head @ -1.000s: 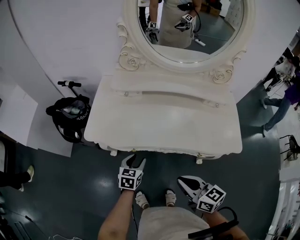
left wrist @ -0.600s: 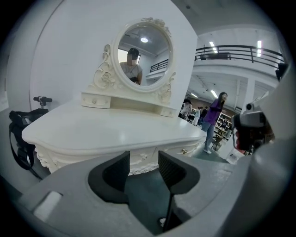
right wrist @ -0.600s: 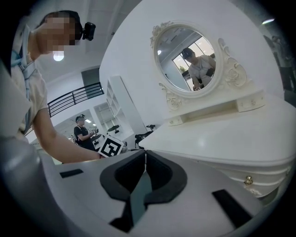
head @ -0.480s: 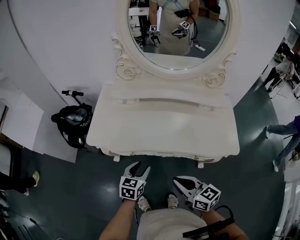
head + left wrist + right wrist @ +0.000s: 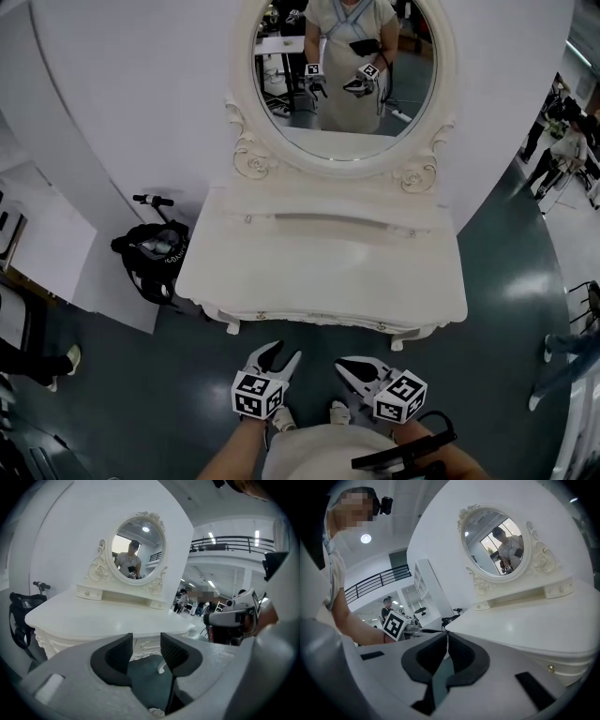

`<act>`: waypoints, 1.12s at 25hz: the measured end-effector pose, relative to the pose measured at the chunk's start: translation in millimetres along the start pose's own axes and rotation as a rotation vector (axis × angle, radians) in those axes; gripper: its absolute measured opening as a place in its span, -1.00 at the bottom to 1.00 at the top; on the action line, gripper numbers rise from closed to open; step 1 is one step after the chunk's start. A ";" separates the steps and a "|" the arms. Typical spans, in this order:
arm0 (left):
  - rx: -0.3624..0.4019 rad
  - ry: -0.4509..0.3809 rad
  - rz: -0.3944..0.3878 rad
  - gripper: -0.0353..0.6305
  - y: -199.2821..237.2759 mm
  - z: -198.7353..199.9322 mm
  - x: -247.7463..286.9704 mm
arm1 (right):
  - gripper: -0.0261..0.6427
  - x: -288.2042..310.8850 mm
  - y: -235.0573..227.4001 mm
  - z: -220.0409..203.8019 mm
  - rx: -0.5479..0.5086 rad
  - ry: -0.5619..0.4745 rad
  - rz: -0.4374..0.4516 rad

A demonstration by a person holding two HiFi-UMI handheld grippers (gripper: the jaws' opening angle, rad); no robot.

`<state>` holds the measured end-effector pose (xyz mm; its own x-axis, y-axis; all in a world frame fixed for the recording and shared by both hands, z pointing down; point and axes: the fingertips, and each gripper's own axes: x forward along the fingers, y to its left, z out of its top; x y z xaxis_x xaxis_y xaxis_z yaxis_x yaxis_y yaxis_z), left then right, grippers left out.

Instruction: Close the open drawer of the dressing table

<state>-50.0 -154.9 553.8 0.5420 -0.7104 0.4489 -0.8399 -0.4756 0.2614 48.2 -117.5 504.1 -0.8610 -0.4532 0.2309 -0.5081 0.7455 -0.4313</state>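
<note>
Two grippers hang close to the person's body, short of the table's front edge. The left gripper [image 5: 283, 352] is a grey plastic claw with ribbed black pads; its jaws stand well apart with nothing between them, and through the gap shows only the dark floor and the table's carved apron. The right gripper [image 5: 349, 366] has its curved black pads drawn together so that the tips all but meet, and it holds nothing. Each carries a cube of black-and-white square markers. Below them the toes of two pale shoes [image 5: 339, 411] show on the glossy, dark teal floor [image 5: 506, 281].

Next comes the dressing table [image 5: 319, 272], cream-white and smooth, its tabletop wavy along the front edge. Under that edge the drawer fronts [image 5: 309, 320] line up with the scrolled apron, and a small brass knob [image 5: 551, 668] sits on one near the right corner; I cannot tell whether any stands out.

Along the tabletop's back edge runs a low shelf [image 5: 333, 223] with tiny knobs at both ends. Above it rises an oval mirror [image 5: 345, 70] in a frame carved with rosettes. Left of the table, a black bag [image 5: 150, 248] slumps against the curved white wall [image 5: 141, 94].
</note>
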 end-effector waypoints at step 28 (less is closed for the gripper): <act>0.012 -0.159 -0.100 -0.60 -107.1 51.7 -31.0 | -0.87 -50.0 -1.6 30.2 -0.029 -0.043 0.079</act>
<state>24.6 -108.8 467.7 0.6215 -0.7316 0.2802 -0.7815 -0.5540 0.2871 92.7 -110.7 466.9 -0.8967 -0.4129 0.1592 -0.4400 0.7933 -0.4207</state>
